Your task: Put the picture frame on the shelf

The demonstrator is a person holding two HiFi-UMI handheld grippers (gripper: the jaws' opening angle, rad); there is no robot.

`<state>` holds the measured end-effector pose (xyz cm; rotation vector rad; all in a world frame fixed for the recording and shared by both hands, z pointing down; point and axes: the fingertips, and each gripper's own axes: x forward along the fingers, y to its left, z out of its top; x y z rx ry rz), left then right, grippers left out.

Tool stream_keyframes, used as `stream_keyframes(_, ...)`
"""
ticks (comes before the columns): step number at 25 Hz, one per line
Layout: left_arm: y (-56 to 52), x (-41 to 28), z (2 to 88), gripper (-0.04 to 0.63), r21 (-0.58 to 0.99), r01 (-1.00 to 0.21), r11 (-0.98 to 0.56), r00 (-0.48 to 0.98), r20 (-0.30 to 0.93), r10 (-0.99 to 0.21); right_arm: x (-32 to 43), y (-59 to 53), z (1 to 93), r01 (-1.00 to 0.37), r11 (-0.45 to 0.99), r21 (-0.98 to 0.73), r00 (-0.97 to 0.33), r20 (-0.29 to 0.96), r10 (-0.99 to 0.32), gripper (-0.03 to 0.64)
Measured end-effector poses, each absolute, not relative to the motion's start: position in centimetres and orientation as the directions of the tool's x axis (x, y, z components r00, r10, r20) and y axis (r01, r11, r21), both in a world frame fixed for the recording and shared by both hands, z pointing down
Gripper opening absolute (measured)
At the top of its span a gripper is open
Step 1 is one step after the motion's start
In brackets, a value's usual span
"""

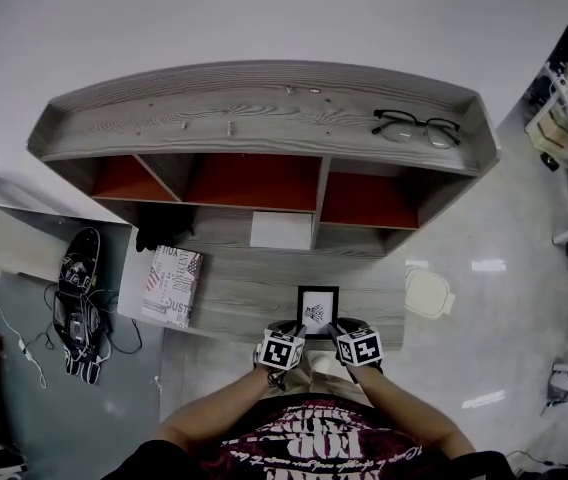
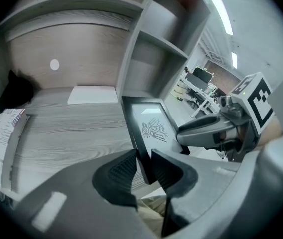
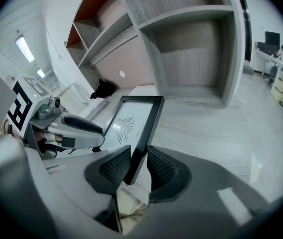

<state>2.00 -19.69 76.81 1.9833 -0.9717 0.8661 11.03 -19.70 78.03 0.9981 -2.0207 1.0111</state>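
Picture frame (image 1: 318, 308) was held at the front edge of the desk board (image 1: 244, 293), right of middle, its printed face turned up towards the head camera. Left gripper (image 2: 144, 166) was pinching the frame's left side near the bottom corner, ribbed pads on both faces. Right gripper (image 3: 139, 166) was clamped the same way on the right side. Could not tell whether the frame's lower edge touched the board. Shelf (image 1: 264, 118) stood behind, with red-backed compartments under its top. Glasses (image 1: 416, 127) lay on the top board near its right end. Patterned book (image 1: 172, 285) lay at the desk board's left edge; black object (image 1: 161, 234) sat at its back left corner.
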Motion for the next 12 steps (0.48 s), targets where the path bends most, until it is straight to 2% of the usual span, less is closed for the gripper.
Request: stream_keyframes(12, -19.2, 4.7, 73.9, 0.100, 0.258, -0.824, -0.504, 0.490, 0.771, -0.406, 13.7, -19.1, 74.9, -0.858, 0.427, -0.285, -0.470, 0.769, -0.432, 0.127)
